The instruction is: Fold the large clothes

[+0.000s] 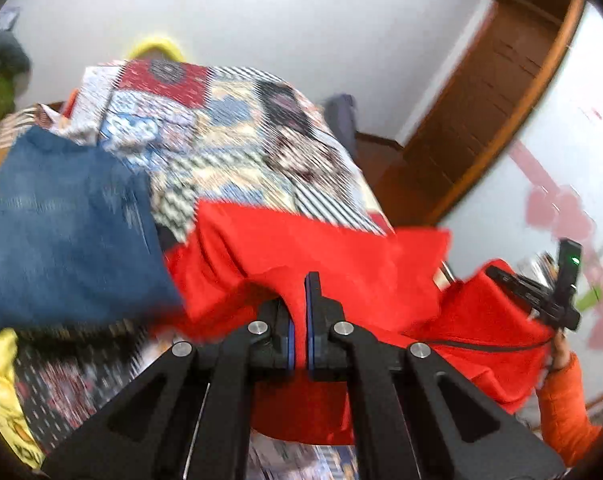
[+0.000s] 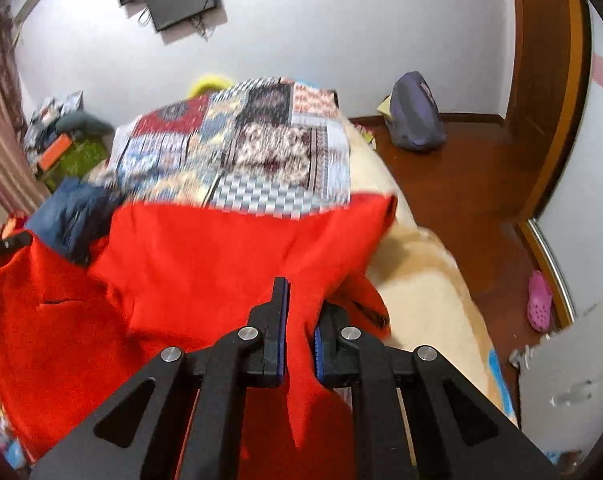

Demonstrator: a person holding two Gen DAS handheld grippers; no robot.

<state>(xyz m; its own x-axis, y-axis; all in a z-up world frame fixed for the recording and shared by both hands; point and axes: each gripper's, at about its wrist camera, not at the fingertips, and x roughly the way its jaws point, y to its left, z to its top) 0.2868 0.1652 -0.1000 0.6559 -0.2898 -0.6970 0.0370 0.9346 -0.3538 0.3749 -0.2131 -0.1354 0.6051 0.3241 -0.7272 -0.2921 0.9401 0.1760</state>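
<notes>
A large red garment (image 1: 321, 248) with a dark zip hangs stretched between both grippers above the bed; it also shows in the right wrist view (image 2: 205, 260). My left gripper (image 1: 300, 312) is shut on a fold of its edge. My right gripper (image 2: 301, 320) is shut on another fold of the red cloth. The right gripper also shows at the right of the left wrist view (image 1: 541, 296), held by a hand in an orange sleeve. The garment's far edge lies on the patchwork bedcover (image 2: 237, 152).
Blue jeans (image 1: 61, 232) lie on the bed to the left, also seen in the right wrist view (image 2: 77, 216). A yellow cloth (image 1: 1, 380) lies at the bed's near left. A purple bag (image 2: 415, 112) and a pink shoe (image 2: 539, 300) sit on the wooden floor to the right.
</notes>
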